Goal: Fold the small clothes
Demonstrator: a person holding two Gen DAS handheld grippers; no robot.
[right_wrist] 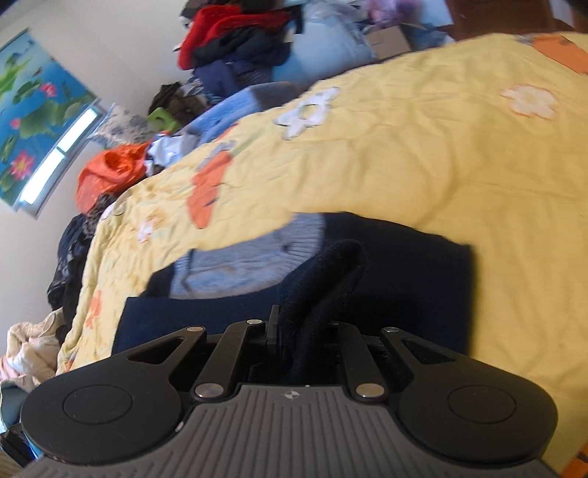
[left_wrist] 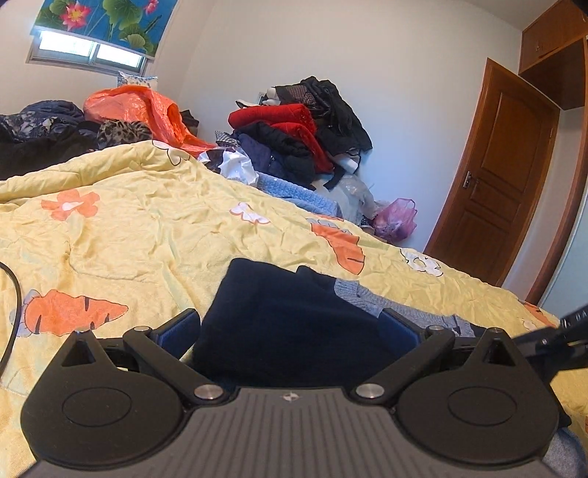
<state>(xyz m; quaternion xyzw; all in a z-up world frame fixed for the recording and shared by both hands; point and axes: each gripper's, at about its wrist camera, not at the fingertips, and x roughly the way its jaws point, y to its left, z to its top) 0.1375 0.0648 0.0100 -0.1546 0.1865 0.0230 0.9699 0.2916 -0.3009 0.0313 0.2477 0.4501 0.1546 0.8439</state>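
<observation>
- Lying on the yellow quilt [left_wrist: 154,228]: one dark navy garment [left_wrist: 286,316], soft and knitted, with a grey-blue ribbed knit part [left_wrist: 362,292] at one side.
- Spreading wide around a thick fold of that navy cloth: left gripper [left_wrist: 290,331], fingers apart on either side, not pinching it.
- Clamping tight on a raised ridge of the same dark navy garment [right_wrist: 404,279]: right gripper [right_wrist: 305,338], fingers drawn close with the cloth bunched between them.
- Showing in the right wrist view beside the navy cloth: the grey-blue ribbed knit part [right_wrist: 253,257], blurred.
- Covering the bed: one crinkled, quilted cotton cover printed with orange carrots and white flowers.
- Piling up past the bed's far edge: one heap of clothes [left_wrist: 294,139], red, black and navy; one shiny orange plastic bag [left_wrist: 147,110]; one pink plastic bag [left_wrist: 398,218].
- Standing at the right: one brown panelled wooden door [left_wrist: 496,191] in a white-walled room.
- Hanging over the window: one blue lotus-print blind [left_wrist: 106,22].
</observation>
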